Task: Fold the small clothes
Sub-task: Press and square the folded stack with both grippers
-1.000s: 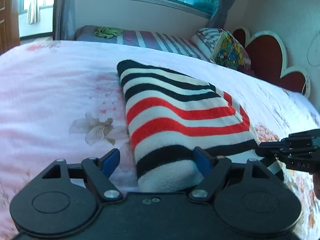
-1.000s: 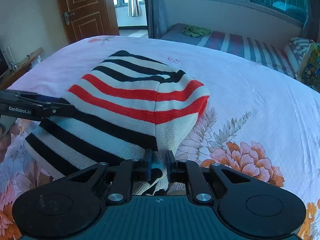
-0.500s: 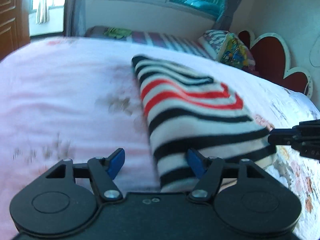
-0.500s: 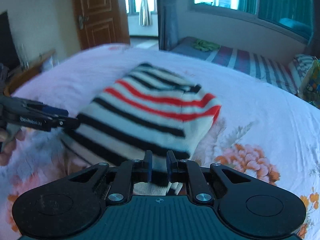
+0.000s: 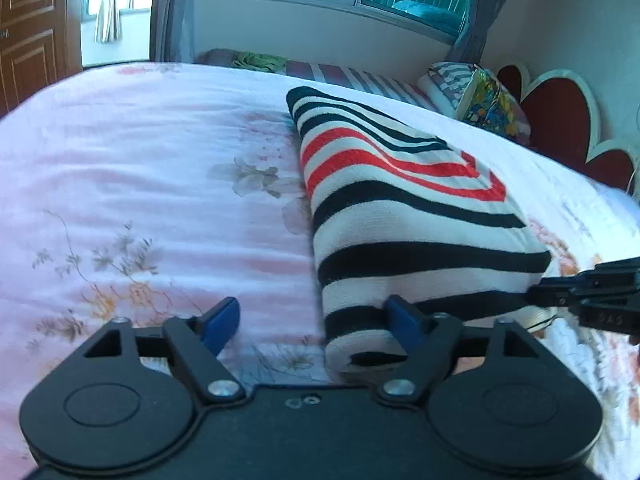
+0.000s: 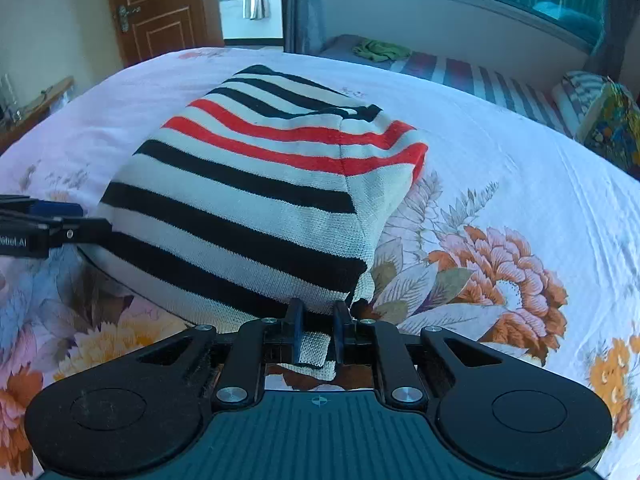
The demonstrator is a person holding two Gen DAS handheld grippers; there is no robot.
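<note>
Bedroom, two wrist views, read L to R. On the L, the left gripper [image 5: 312, 318] sits low over a bed [image 5: 140, 184] spread w/ a pink floral sheet; its jaws have just been opening and stand wide, released. The left blue pad hangs over bare sheet, the right blue pad lies against the near rolled edge of the striped sweater [image 5: 400, 216], which reaches only partway into the gap and isn't pinched. The sweater, folded into a thick bundle of black, white & red stripes, rests on the bed approx. mid-mattress, its near end curling over itself. At far R of this view the right gripper [image 5: 536, 294] pokes in from the side, its tip at the sweater's near right corner. Beyond: a striped daybed below the window, a patterned cushion [image 5: 492, 106], a red heart-shaped headboard [image 5: 560, 112].

In the right wrist view, the left gripper's arm [image 6: 52, 224] enters from the L edge and touches the sweater's [image 6: 256, 184] left side. Centre-bottom, the right gripper [image 6: 318, 320] is clenched, jaws nearly together, grasping a fold of white knit at the sweater's near edge. To the R, large orange flowers printed on the sheet; a wooden door [image 6: 160, 4] stands at rear L.
</note>
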